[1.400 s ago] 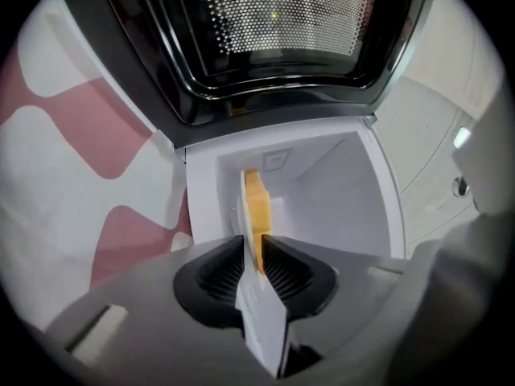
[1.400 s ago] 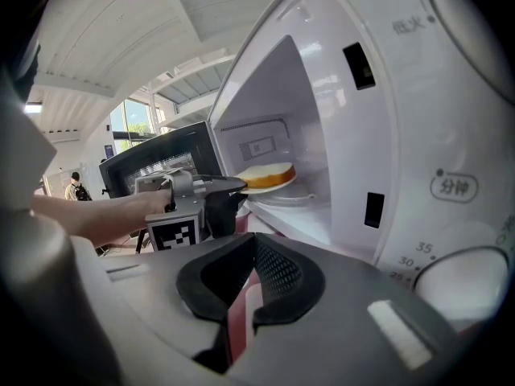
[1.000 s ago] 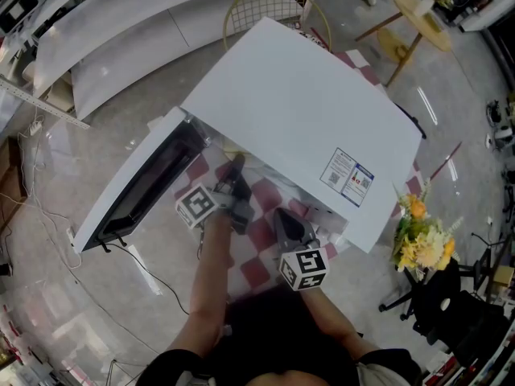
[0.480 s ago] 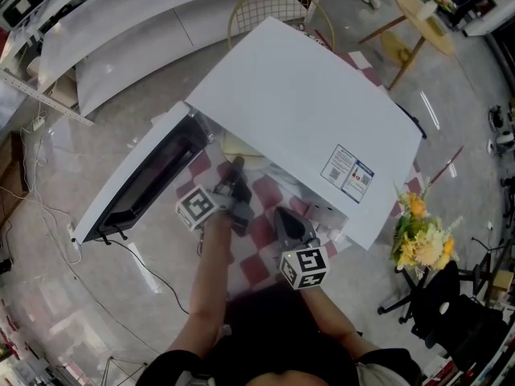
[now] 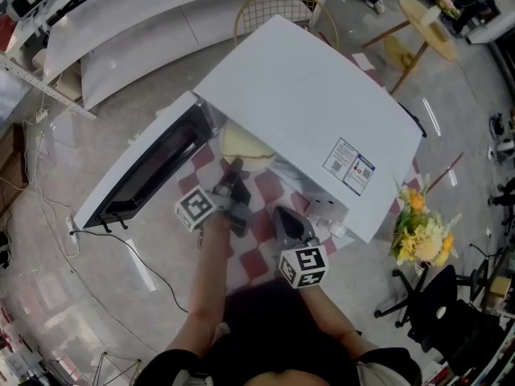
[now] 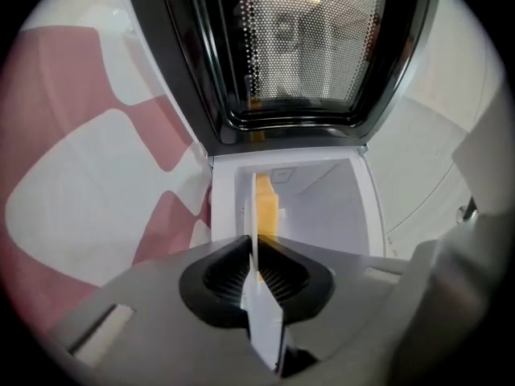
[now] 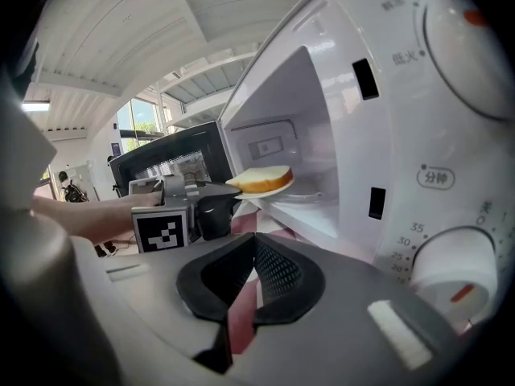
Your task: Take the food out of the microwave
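Note:
The white microwave [image 5: 306,111] stands on a red-checked cloth with its door [image 5: 149,171] swung open to the left. A slice of bread [image 7: 259,178] lies on a white plate [image 7: 278,190] that sticks out of the oven's mouth. My left gripper [image 5: 234,169] is shut on the plate's near rim; in the left gripper view the plate [image 6: 259,304] runs edge-on between the jaws, with the bread [image 6: 267,209] beyond. The right gripper [image 5: 291,222] hangs to the right, in front of the control panel, shut with nothing in it [image 7: 256,246].
A bunch of yellow and orange flowers [image 5: 420,230] stands right of the microwave. A wire chair [image 5: 273,6] is behind it, a round wooden side table [image 5: 426,14] at the back right, a black office chair [image 5: 438,296] at the right. The microwave's dials [image 7: 451,272] are close to my right gripper.
The plate with the bread has come farther out of the microwave's opening with my left gripper shut on it. My right gripper has stayed where it was.

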